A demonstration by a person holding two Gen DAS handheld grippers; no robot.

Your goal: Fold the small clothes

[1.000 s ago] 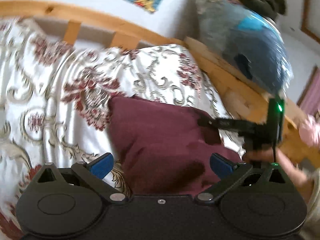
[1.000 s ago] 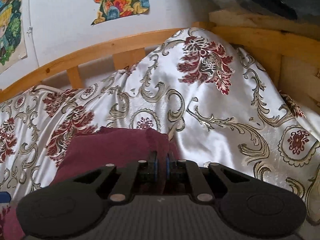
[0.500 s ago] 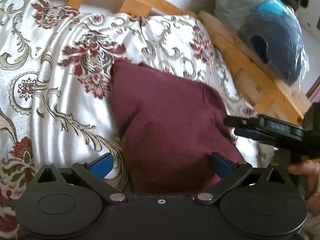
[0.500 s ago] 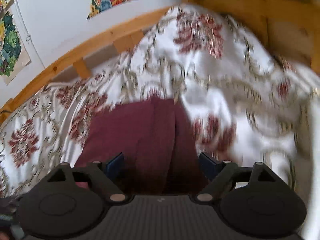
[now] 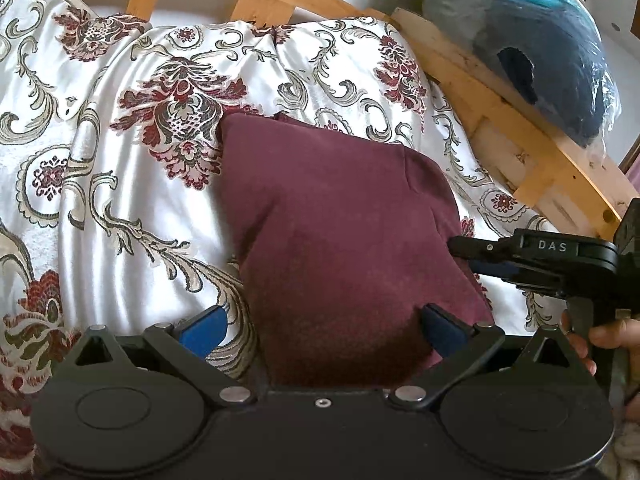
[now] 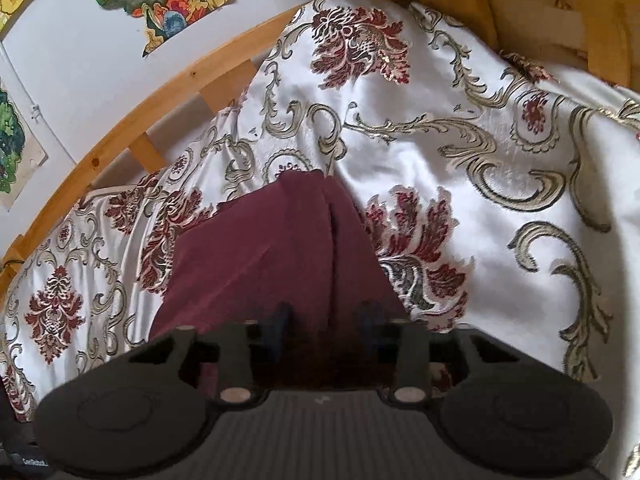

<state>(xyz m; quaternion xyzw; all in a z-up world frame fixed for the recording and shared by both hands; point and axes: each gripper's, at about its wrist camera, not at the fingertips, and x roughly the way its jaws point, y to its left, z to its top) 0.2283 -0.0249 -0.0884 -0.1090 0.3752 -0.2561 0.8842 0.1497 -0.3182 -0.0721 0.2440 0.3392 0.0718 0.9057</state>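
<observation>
Fabric [image 5: 336, 232], maroon, soft, on glossy bedspread [image 5: 132, 184]

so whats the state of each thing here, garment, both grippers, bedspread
maroon garment: folded, lying flat on the bedspread
left gripper: open wide, garment's near edge between its fingers, not pinched
right gripper: jaws closing, garment between them, not yet pressed
bedspread: spread out, rumpled

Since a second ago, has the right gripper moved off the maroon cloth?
Yes. In the left wrist view the right gripper has drawn back toward the right edge of the cloth, away from the wooden rail; its jaws are closing with cloth between them.
</observation>
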